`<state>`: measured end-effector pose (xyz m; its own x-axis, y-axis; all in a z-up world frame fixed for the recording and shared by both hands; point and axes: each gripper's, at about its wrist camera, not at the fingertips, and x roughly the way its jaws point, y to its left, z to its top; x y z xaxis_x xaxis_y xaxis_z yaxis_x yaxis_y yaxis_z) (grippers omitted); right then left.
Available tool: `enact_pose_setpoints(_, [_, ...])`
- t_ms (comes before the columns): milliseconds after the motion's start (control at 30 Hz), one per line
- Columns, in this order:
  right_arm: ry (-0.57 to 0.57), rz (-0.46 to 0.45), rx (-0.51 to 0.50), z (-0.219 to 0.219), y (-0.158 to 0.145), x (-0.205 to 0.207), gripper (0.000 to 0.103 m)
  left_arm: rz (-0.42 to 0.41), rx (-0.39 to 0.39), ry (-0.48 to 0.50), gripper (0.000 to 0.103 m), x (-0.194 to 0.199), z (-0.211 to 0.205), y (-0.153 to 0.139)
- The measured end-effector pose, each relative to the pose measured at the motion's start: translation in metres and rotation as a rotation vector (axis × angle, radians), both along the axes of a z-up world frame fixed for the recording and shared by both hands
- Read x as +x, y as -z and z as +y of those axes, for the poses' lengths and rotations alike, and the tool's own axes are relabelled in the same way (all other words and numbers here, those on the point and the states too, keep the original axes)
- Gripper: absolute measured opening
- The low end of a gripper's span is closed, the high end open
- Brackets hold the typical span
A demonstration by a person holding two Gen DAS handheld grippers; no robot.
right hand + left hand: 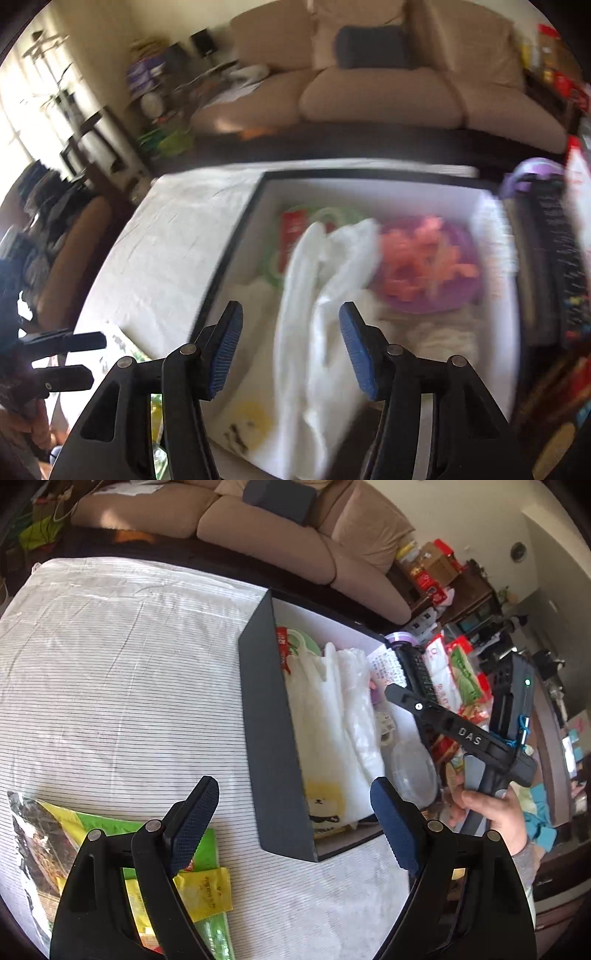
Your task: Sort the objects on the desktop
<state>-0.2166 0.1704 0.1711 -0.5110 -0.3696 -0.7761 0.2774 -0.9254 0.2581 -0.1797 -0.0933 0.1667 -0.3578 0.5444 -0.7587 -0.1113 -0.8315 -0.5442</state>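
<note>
The left hand-held gripper is seen wide open with nothing held, low in the frame over the striped surface. The green and yellow packets at lower left are partly hidden behind its fingers. The right hand-held gripper is parted too, gripping nothing, over the white plastic bag inside the dark box. That view's badly blurred, so the pink stuff on the purple lid can't really be made out.

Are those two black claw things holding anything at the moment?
No. The left gripper has its jaws wide apart above the striped cloth, with nothing between them. The right gripper hangs open over the white plastic bag in the box, not pinching it.
</note>
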Motion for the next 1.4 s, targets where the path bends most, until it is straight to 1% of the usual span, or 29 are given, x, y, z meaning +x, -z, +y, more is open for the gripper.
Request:
enact_pose_setpoints(33, [-0.001,0.024,-0.043,0.008,-0.004,0.006,0.058,-0.001,0.014,0.001,0.083,0.002,0.001,-0.001])
enact_pose_setpoints(67, [-0.024,0.031,-0.098,0.013,-0.010,0.011,0.059,0.001,0.021,0.003,0.083,0.004,0.002,-0.002])
enact_pose_setpoints(133, [-0.091,0.017,-0.182,0.005,-0.006,0.017,0.059,0.014,0.013,0.009,0.083,0.009,0.005,-0.006])
enact_pose_setpoints(167, [-0.135,0.006,-0.207,-0.001,-0.003,0.020,0.059,0.018,0.006,0.010,0.083,0.011,0.006,-0.008])
enact_pose_setpoints(200, [-0.167,-0.014,-0.207,-0.013,0.004,0.017,0.057,0.020,0.001,0.012,0.083,0.014,0.006,-0.009])
enact_pose_setpoints(233, [-0.187,-0.061,-0.175,-0.022,0.016,0.014,0.057,0.020,-0.004,0.015,0.083,0.017,0.004,-0.010])
enact_pose_setpoints(267, [-0.180,-0.131,-0.122,-0.031,0.028,0.013,0.057,0.021,-0.015,0.008,0.083,0.021,-0.001,-0.010])
enact_pose_setpoints(333, [-0.095,-0.275,0.005,-0.027,0.061,0.003,0.056,0.029,-0.043,-0.007,0.083,0.030,-0.012,-0.011])
enact_pose_setpoints(367, [-0.074,-0.303,0.045,-0.022,0.071,0.001,0.045,0.033,-0.054,-0.013,0.083,0.035,-0.019,-0.011])
enact_pose_setpoints(400, [-0.086,-0.288,0.048,-0.022,0.069,0.003,0.047,0.034,-0.068,-0.024,0.083,0.041,-0.031,-0.009])
enact_pose_setpoints(433, [-0.088,-0.276,0.027,-0.022,0.064,0.006,0.050,0.033,-0.077,-0.034,0.083,0.046,-0.040,-0.008])
enact_pose_setpoints(467, [-0.090,-0.253,-0.007,-0.021,0.056,0.011,0.055,0.034,-0.093,-0.050,0.083,0.053,-0.053,-0.005])
enact_pose_setpoints(533, [-0.116,-0.171,-0.027,-0.025,0.032,0.024,0.058,0.039,-0.126,-0.082,0.083,0.066,-0.076,-0.001])
enact_pose_setpoints(600, [-0.121,-0.065,-0.033,-0.033,0.003,0.046,0.065,0.046,-0.168,-0.122,0.083,0.083,-0.100,0.006])
enact_pose_setpoints(667, [-0.146,0.013,-0.086,-0.044,-0.016,0.071,0.067,0.042,-0.205,-0.157,0.083,0.098,-0.122,0.015])
enact_pose_setpoints(767, [-0.201,0.077,-0.116,-0.069,-0.027,0.104,0.071,0.027,-0.280,-0.196,0.083,0.117,-0.148,0.032])
enact_pose_setpoints(833, [-0.234,0.101,-0.131,-0.095,-0.022,0.120,0.072,0.007,-0.306,-0.233,0.083,0.130,-0.169,0.049])
enact_pose_setpoints(900, [-0.273,0.107,-0.137,-0.113,-0.013,0.139,0.072,-0.028,-0.298,-0.281,0.083,0.139,-0.187,0.067])
enact_pose_setpoints(967, [-0.307,0.111,-0.100,-0.148,0.001,0.159,0.072,-0.065,-0.265,-0.306,0.083,0.145,-0.198,0.087])
enact_pose_setpoints(1000, [-0.321,0.104,-0.089,-0.158,0.008,0.168,0.072,-0.077,-0.252,-0.308,0.083,0.147,-0.201,0.094])
enact_pose_setpoints(1100, [-0.363,0.078,-0.039,-0.192,0.043,0.189,0.072,-0.098,-0.229,-0.292,0.083,0.151,-0.196,0.116])
enact_pose_setpoints(1133, [-0.374,0.075,-0.011,-0.201,0.052,0.194,0.072,-0.101,-0.222,-0.287,0.083,0.150,-0.194,0.123])
enact_pose_setpoints(1167, [-0.389,0.083,0.037,-0.211,0.065,0.201,0.072,-0.109,-0.208,-0.282,0.083,0.150,-0.192,0.129])
enact_pose_setpoints(1200, [-0.394,0.087,0.080,-0.220,0.075,0.204,0.072,-0.116,-0.201,-0.278,0.083,0.148,-0.190,0.133])
enact_pose_setpoints(1267, [-0.423,0.084,0.182,-0.240,0.099,0.208,0.072,-0.090,-0.229,-0.263,0.083,0.145,-0.184,0.131])
enact_pose_setpoints(1333, [-0.441,0.073,0.230,-0.248,0.113,0.205,0.072,-0.078,-0.221,-0.247,0.083,0.142,-0.182,0.131])
enact_pose_setpoints(1367, [-0.441,0.068,0.238,-0.250,0.120,0.203,0.072,-0.073,-0.206,-0.240,0.083,0.142,-0.180,0.131])
enact_pose_setpoints(1400, [-0.428,0.067,0.250,-0.251,0.126,0.199,0.072,-0.067,-0.198,-0.228,0.081,0.142,-0.179,0.130])
